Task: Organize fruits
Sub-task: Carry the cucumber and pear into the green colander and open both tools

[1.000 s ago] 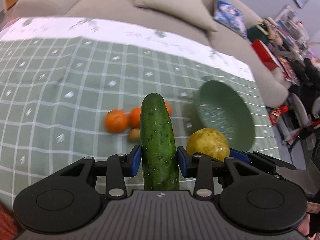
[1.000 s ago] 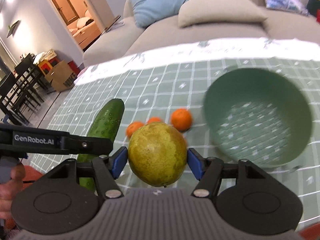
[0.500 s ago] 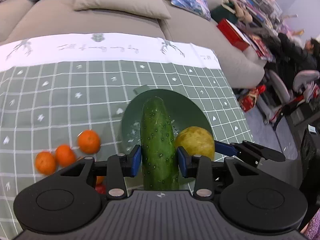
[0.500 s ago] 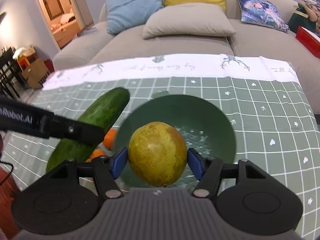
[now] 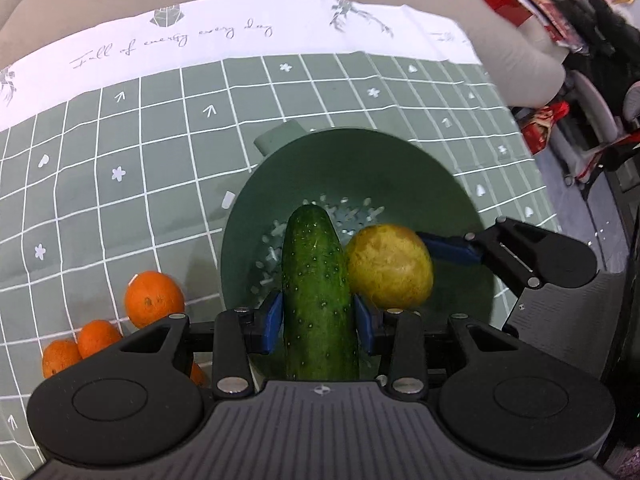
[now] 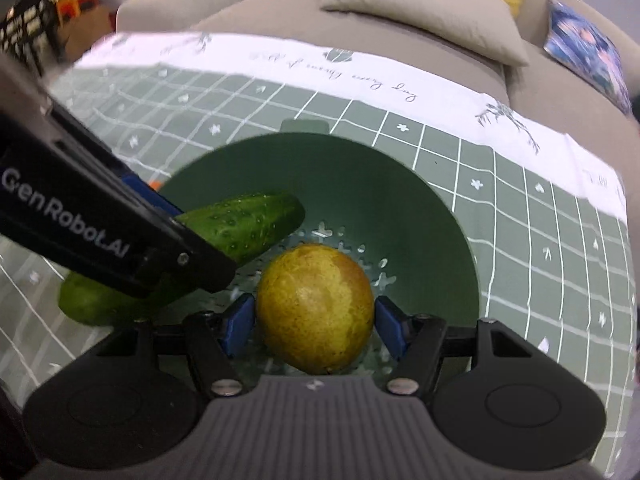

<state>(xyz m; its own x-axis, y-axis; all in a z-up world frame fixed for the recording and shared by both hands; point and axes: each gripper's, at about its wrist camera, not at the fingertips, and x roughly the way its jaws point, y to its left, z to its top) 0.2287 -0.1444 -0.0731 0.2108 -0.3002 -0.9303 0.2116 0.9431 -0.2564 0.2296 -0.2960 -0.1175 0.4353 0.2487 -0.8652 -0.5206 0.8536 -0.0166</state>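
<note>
Currently left tool [image 5: 318, 322] pinches stiff, bumpy dark-green cucumber [image 5: 318, 288] mid-length; right tool [image 6: 316, 326] clamps firm, round, bruise-prone yellow-green pear [image 6: 316, 306] at its widest. Both over green perforated colander bowl [image 5: 400, 160]; pear at cucumber's 3 o'clock.

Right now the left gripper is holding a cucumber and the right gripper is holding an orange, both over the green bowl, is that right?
Not quite. The right gripper holds a yellow-green pear, not an orange; the right wrist view shows it clamped between the blue pads. The rest stands: the left gripper holds the cucumber, and both are over the green bowl.
</note>
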